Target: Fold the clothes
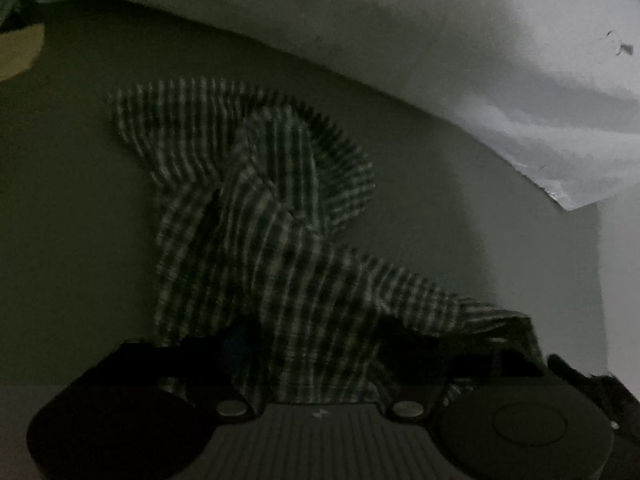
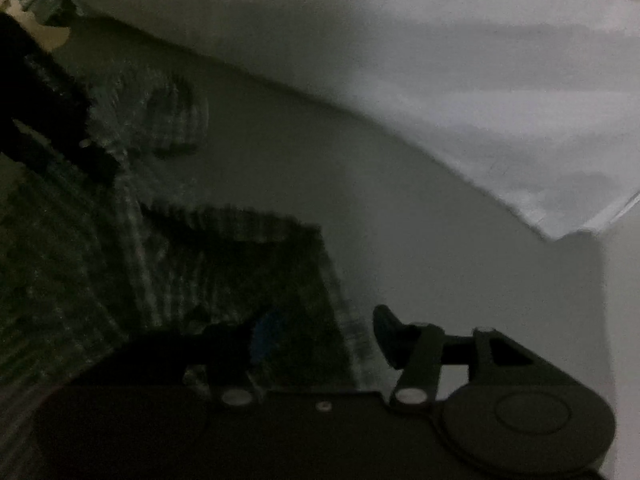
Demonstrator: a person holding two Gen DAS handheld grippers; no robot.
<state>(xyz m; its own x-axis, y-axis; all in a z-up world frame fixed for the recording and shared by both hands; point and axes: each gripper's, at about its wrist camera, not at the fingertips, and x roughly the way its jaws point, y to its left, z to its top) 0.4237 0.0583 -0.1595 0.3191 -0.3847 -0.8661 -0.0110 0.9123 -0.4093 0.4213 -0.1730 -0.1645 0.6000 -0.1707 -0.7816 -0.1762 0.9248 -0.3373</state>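
Checked shirt [image 1: 264, 216] is lying rumpled and bunched on the pale green surface [image 1: 72, 200], one part reaching toward the far white sheet [image 1: 440, 48], nowhere squared into a fold. Left gripper [image 1: 308, 344] is hovering over its near edge, fingers spread with cloth between them. Right gripper [image 2: 320, 336] is sitting released at the shirt's right corner. Judging by this, spreading flat is needing doing, whichever fold follows.
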